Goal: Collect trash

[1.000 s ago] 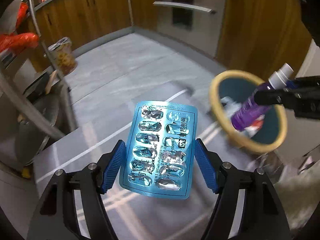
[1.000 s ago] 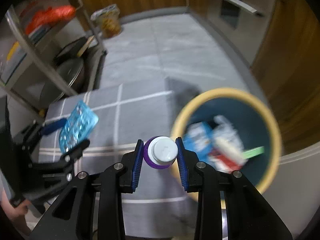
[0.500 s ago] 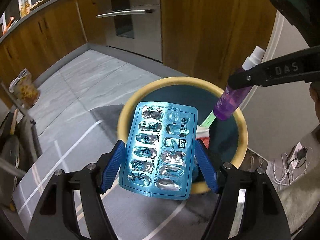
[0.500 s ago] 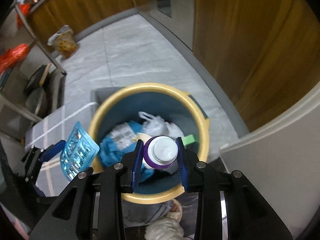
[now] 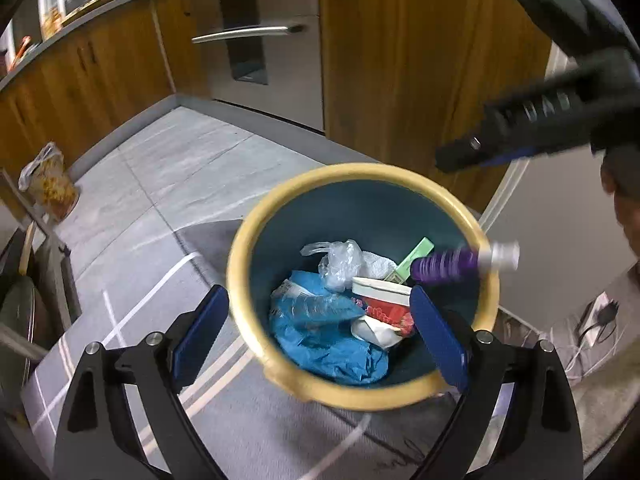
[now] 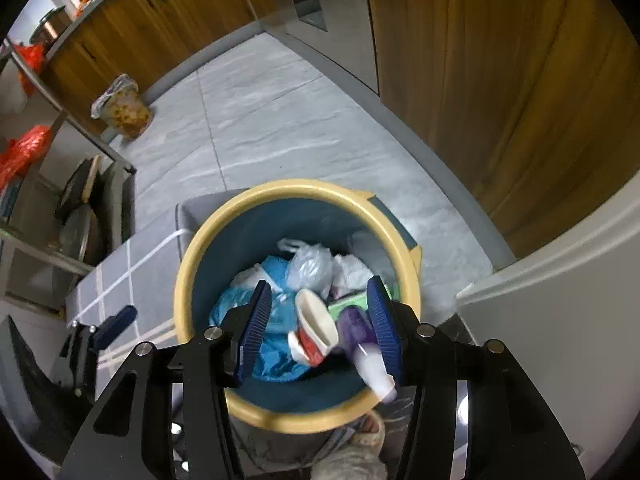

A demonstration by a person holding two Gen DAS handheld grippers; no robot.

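Both grippers, L [image 5: 318, 336] & R [image 6: 320, 328], spread wide over bin [image 5: 256, 240], holding nothing; purple bottle [image 5: 444, 266], blurred, prob. mid-fall into it.

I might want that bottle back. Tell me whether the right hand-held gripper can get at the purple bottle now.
Probably yes: the right hand-held gripper is open above the bin, and the purple bottle lies uncovered on top.

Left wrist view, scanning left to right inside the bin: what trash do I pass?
Blue plastic bag → clear plastic bag → red-and-white cup → purple bottle, blurred, at the bin's right rim.
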